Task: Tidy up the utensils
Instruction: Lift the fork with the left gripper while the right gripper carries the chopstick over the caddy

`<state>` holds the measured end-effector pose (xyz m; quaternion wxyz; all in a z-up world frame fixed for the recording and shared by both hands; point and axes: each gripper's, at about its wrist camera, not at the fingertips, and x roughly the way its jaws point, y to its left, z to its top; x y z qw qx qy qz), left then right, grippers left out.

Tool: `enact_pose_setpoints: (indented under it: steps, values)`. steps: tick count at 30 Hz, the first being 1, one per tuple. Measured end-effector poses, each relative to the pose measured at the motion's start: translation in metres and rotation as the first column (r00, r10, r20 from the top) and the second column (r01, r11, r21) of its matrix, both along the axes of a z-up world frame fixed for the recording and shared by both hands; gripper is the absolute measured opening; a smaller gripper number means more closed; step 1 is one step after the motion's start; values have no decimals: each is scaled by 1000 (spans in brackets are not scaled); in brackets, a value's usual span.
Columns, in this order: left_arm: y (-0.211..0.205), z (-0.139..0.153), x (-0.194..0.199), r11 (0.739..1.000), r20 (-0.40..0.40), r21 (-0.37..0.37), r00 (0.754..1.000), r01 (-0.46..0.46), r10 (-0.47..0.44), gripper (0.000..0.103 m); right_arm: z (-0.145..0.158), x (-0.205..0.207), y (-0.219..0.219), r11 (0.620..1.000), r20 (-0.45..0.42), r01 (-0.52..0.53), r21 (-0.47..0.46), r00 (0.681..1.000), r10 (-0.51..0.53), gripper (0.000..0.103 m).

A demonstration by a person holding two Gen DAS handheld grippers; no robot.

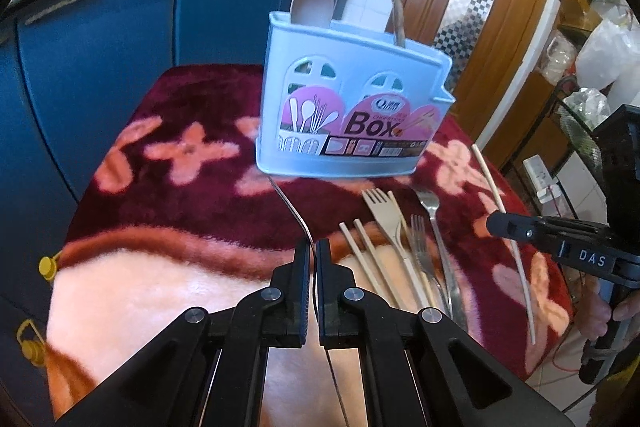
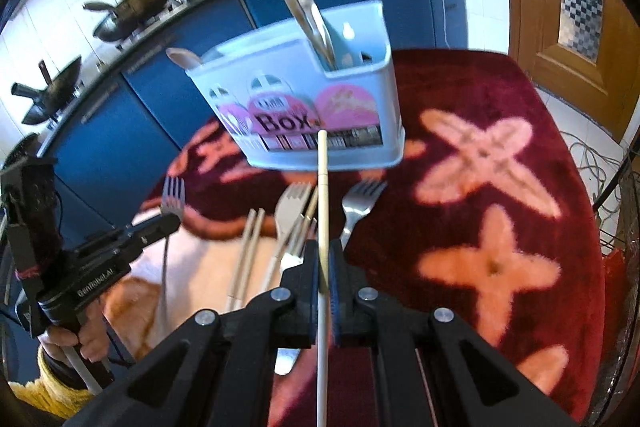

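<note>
Left hand-held gripper (image 1: 313, 259): pinching metal fork (image 1: 294, 213) by its thin handle; may pivot. Right hand-held gripper (image 2: 324, 259): pinching chopstick (image 2: 322, 187) mid-length; may snag blue utensil box (image 2: 320, 115) wall. Remaining cutlery lies on blanket-covered surface (image 1: 200, 219).

The left gripper (image 1: 312, 251) is clamped on the thin handle of a metal fork (image 1: 298, 217) that runs edge-on toward the pale blue utensil box (image 1: 348, 107). The box stands near the far edge of the table's red flowered blanket (image 1: 180, 195), with a beige spoon (image 1: 310, 5) and a brown handle (image 1: 398, 15) upright in it. Just before the box lie 2 beige chopsticks (image 1: 368, 259), a beige fork (image 1: 386, 215) and 2 metal forks (image 1: 430, 227). By the right edge, the right gripper (image 1: 496, 223) pinches 1 chopstick (image 1: 508, 227).
</note>
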<state>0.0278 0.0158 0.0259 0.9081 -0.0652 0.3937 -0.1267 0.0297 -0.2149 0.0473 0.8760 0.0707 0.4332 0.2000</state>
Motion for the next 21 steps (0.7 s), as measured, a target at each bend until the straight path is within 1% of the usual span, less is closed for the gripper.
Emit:
enact_pose_setpoints:
  steps: [6,10,16,21]
  values:
    - [0,15,-10,1000,42,-10,999,-5,5,2,18,-10,3,999,91,20,35,996,-23,6]
    - [1,30,-13,1000,81,-16,997,-4,5,2,32,-15,4,998,162,33,51,986,-41,6]
    - [-3,55,-10,1000,154,-21,988,8,-5,1,50,-13,4,995,254,52,85,965,-72,6]
    - [-8,77,1,1000,208,-26,978,17,-11,1,59,-3,4,993,299,55,108,950,-85,6]
